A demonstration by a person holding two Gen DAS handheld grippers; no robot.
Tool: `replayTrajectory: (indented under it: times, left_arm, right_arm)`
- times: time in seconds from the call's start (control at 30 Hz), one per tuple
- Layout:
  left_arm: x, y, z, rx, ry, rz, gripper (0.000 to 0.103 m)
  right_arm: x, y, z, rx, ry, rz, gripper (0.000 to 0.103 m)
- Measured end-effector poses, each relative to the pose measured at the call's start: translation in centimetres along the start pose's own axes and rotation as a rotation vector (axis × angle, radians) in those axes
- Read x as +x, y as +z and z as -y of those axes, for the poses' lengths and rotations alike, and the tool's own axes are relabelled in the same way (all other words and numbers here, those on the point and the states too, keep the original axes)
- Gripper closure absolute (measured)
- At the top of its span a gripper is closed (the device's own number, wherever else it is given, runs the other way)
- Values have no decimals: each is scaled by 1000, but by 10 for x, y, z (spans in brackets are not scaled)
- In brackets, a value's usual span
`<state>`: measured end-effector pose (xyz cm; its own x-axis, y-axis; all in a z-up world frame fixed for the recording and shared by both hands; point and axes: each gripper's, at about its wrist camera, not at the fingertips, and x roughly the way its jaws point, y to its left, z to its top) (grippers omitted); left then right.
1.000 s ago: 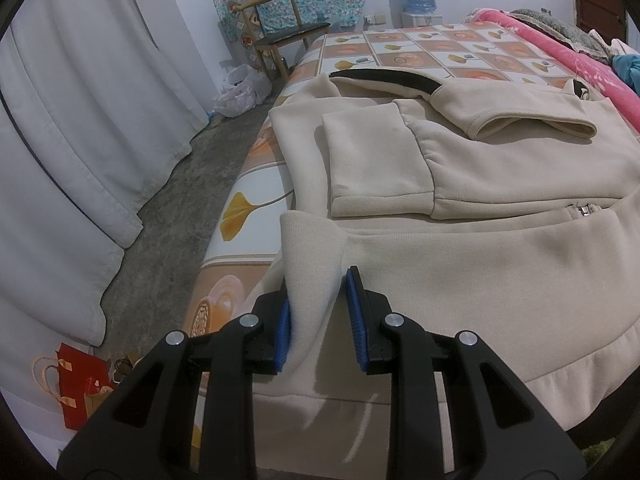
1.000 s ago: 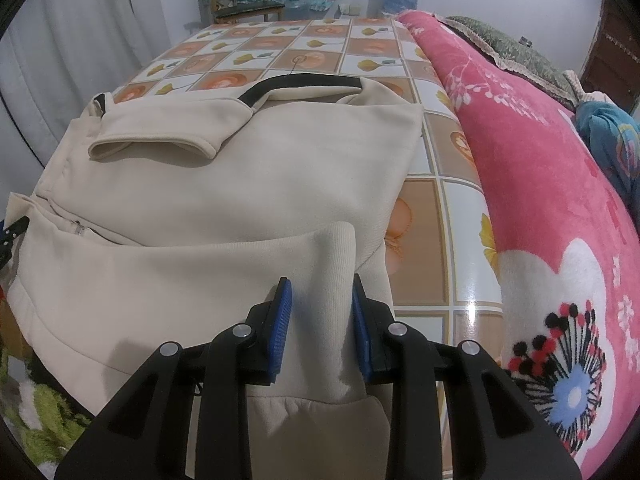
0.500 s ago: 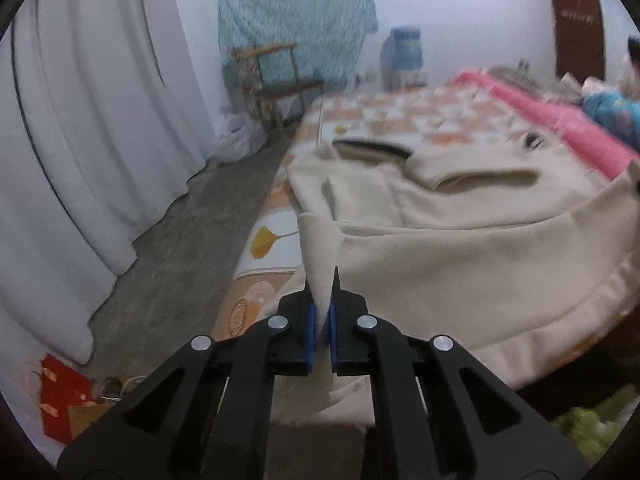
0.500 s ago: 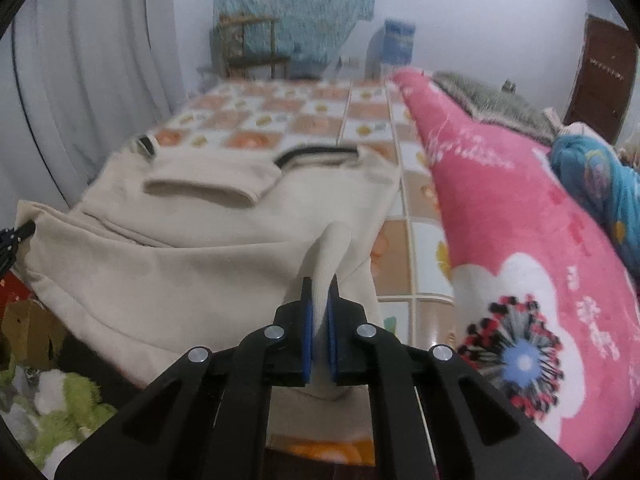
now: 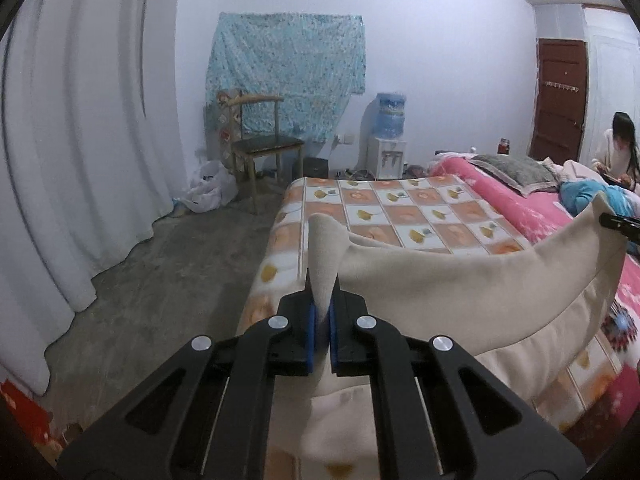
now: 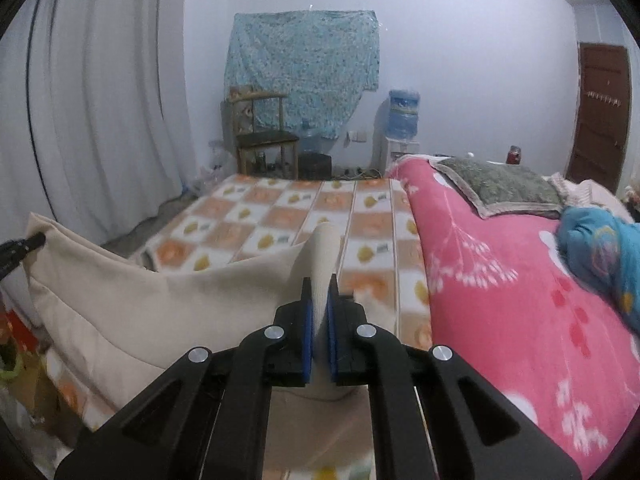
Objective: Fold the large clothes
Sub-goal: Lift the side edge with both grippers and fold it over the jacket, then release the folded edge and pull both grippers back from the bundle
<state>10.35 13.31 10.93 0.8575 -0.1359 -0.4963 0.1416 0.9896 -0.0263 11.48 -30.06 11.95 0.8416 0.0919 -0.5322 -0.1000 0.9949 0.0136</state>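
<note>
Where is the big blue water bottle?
In both wrist views the water bottle sits on a white dispenser against the far wall, right of the wooden chair, beyond the bed's far end.

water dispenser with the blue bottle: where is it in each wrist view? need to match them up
Left wrist: the water dispenser stands against the far wall, right of centre, just right of the wooden chair.
Right wrist: the water dispenser is on the far wall, right of centre, above the pink blanket's far end.
Shared landmark: the blue patterned cloth hung on the wall.

Both wrist cameras look forward along their jaws, close above the bed (image 5: 400,216) (shared).
</note>
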Motion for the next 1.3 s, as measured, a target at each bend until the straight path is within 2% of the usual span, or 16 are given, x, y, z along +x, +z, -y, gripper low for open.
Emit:
replayTrajectory:
  times: [0.13,0.2,0.23,0.3,0.33,0.37,0.4,0.5,0.57,0.63,0.73,0.87,0.97,1.1,1.23,1.3]
  left_arm:
    - [87,21,-12,-28,-43,-135,98]
    - [127,16,-16,-53,-56,-208,98]
    - [156,9,-18,-65,-62,-274,96]
    - [191,-7,-21,-70,-43,-367,87]
    - [210,-16,-24,-65,14,-413,82]
    - [215,-21,-28,-69,38,-426,70]
    - [214,-23,-34,-84,57,-422,64]
    - [189,-18,-48,-148,62,-350,65]
    - [167,-14,-50,-148,55,-308,65]
    - [148,-14,-49,-148,13,-284,64]
    - [124,-25,-41,-156,-113,-305,57]
    - [110,-66,-24,-196,-254,-397,44]
    - [112,-102,-25,-216,-212,-468,42]
    - [99,-107,-34,-243,-145,-435,42]
    - [71,-94,-31,-231,-118,-357,39]
    - [58,-91,-21,-205,-110,-320,32]
  right_arm:
    - [61,19,22,78,35,-67,97]
    - [101,15,30,108,22,-134,97]
    - [119,10,33,117,15,-170,97]
    - [161,-7,43,152,-6,-279,95]
    - [178,-16,49,165,-22,-332,94]
    - [188,-24,53,175,-48,-367,89]
    - [192,-31,57,184,-78,-379,88]
    - [170,-35,60,188,-102,-320,81]
    - [152,-32,57,164,-130,-280,81]
    - [127,-32,50,150,-102,-241,78]
    - [109,-36,41,137,3,-241,75]
    - [88,-67,22,127,121,-295,69]
    - [74,-98,20,159,152,-319,54]
    - [73,-130,33,213,39,-406,54]
    - [44,-124,28,219,9,-340,53]
    - [33,-123,15,184,-9,-315,46]
